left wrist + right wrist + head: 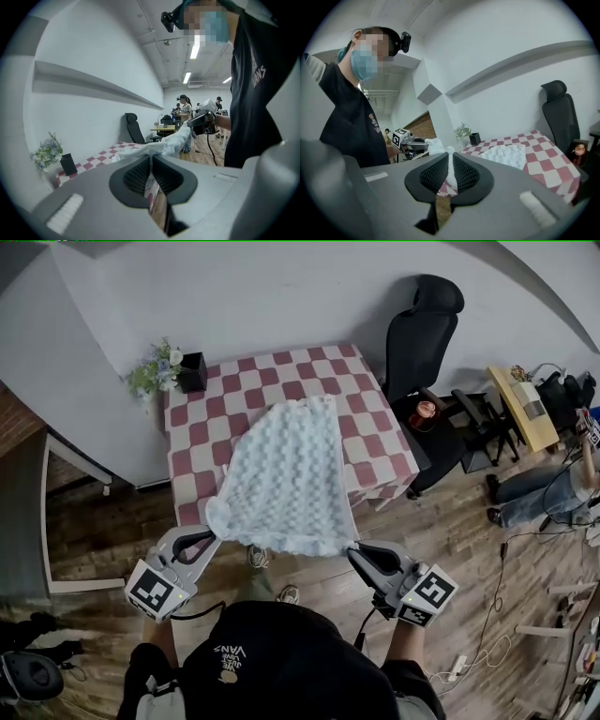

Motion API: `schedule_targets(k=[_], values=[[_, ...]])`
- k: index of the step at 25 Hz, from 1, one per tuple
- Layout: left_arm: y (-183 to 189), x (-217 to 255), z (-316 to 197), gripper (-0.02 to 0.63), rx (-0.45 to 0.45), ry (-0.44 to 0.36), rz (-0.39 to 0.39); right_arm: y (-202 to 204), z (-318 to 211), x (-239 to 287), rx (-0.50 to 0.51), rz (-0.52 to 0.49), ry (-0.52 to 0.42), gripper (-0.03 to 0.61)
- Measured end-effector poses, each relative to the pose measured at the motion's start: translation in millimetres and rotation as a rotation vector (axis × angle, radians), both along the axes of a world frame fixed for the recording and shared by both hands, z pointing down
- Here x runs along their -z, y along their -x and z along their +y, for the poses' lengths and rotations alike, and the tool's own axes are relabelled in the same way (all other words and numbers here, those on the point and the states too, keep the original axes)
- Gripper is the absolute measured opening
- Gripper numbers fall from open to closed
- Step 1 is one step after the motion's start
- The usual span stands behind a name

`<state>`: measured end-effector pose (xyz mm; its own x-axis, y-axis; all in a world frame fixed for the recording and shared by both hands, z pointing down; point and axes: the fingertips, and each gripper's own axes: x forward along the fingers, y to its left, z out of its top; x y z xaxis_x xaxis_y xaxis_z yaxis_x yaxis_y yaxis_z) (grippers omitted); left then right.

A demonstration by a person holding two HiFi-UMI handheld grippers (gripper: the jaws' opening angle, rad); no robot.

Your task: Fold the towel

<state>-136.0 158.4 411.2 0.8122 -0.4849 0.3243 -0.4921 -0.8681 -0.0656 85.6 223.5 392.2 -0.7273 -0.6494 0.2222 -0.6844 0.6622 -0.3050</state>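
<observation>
A pale blue-white towel [286, 474] with a puffy, bubble-like texture lies spread at a slant across a small table [375, 390], which is covered with a red-and-white checked cloth. The towel's far end rests flat near the middle of the table. Its near end reaches past the table's front edge and is held up over the wooden floor [469, 531].

The near edge looks soft and scalloped. The near left corner is bunched into a rounded lump where the left gripper [212, 534] has it. The near right corner tapers to a thin point at the right gripper [354, 550].

In the left gripper view, the ribbed black pads are clenched on a thin fold of the fabric, which rises above them and stretches across to the other gripper. In the right gripper view, the pads are likewise pinched tight on a narrow white strip of towel.

The person holding both grippers stands at the front of the table in a black shirt [281, 662]. A bunch of flowers [155, 371] and a black pot [193, 371] sit at the table's far left corner. A black office chair [422, 334] stands beside the table on the right.
</observation>
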Motion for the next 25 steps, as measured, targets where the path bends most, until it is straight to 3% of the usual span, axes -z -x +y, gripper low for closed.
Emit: schedule_targets(k=[5,14,25], values=[[-4,-6,24,0.02,0.003,0.009,-0.035,-2,16,-9,0.009,0.014,0.011,0.029],[-3,-20,16,0.02,0.015,-0.007,-0.012,-5,14,-22,0.005,0.01,0.05,0.029],[-26,-48,-78,0.02,0.037,0.059,-0.032,-36,-95,-50,-0.169,0.069,0.068,0.029]])
